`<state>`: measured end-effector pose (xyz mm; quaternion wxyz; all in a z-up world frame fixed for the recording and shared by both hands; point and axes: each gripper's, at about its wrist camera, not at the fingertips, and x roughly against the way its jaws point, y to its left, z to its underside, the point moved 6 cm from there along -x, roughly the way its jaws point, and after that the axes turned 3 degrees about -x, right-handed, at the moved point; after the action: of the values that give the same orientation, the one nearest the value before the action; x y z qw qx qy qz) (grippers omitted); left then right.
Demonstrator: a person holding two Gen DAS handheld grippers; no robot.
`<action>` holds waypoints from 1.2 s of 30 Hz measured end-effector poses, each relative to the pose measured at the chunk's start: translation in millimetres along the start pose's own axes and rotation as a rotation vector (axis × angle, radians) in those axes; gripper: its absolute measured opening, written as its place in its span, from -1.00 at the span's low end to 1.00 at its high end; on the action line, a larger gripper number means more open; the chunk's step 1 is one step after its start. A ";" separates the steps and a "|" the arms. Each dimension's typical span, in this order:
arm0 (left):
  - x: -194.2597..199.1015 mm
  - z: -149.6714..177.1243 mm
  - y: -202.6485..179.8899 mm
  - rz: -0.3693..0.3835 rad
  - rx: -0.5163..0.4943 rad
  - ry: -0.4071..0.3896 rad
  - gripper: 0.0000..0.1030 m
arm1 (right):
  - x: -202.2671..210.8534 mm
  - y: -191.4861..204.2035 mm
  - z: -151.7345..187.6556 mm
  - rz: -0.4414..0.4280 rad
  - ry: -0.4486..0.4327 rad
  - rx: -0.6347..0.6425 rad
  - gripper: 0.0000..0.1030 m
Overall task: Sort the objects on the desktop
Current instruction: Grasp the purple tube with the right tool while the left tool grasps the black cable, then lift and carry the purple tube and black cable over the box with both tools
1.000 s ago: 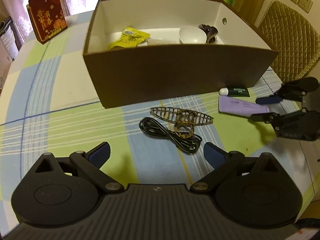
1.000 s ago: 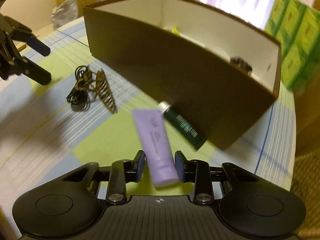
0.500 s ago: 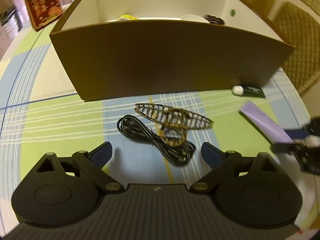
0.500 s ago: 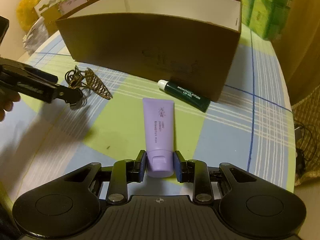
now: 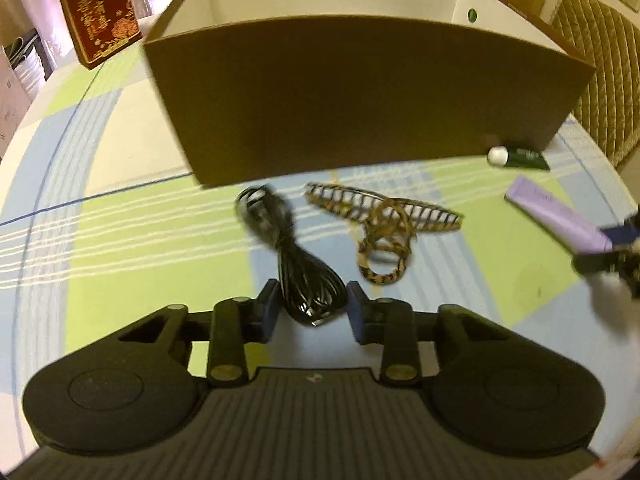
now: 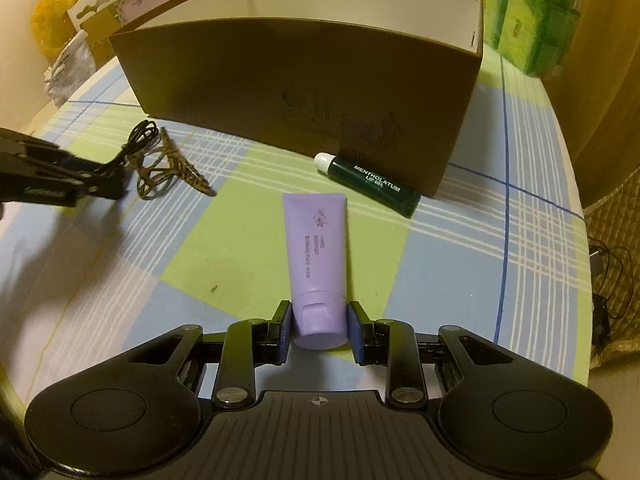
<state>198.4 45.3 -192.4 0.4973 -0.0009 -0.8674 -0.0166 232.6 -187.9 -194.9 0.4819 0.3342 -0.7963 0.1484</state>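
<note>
1. Down low in the left wrist view, the left gripper point(image 5: 312, 310) has its jaws drawn in around the near end of a bundled black cable point(image 5: 294, 256); the blue pads sit just beside the bundle on both sides, and I cannot tell whether they press it.
2. Just right of the cable, at the middle of that frame, lies a tortoiseshell hair clip point(image 5: 384, 220) on the checked cloth of the desk point(image 5: 132, 220).
3. Behind both stands a brown cardboard box point(image 5: 360, 96), open at the top, filling the upper middle of the frame.
4. In the right wrist view the right gripper point(image 6: 319, 328) has its jaws closed on the cap end of a purple tube point(image 6: 316, 248), which points away towards the box; its far end looks close to the desk, though contact is unclear.
5. Upper right of the tube, a dark green lip gel tube point(image 6: 372, 184) lies on the desk against the foot of the box.
6. A red gift box point(image 5: 102, 12) stands at the upper left of the left wrist view.
</note>
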 end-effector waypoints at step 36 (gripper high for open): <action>20.9 24.8 2.2 0.017 -0.011 0.085 -0.58 | -13.4 25.8 -8.9 0.045 -0.008 0.046 -0.42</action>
<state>166.5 47.9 -186.9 0.5339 -0.0102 -0.8453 -0.0172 225.4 -158.8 -199.9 0.4673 0.3277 -0.8020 0.1763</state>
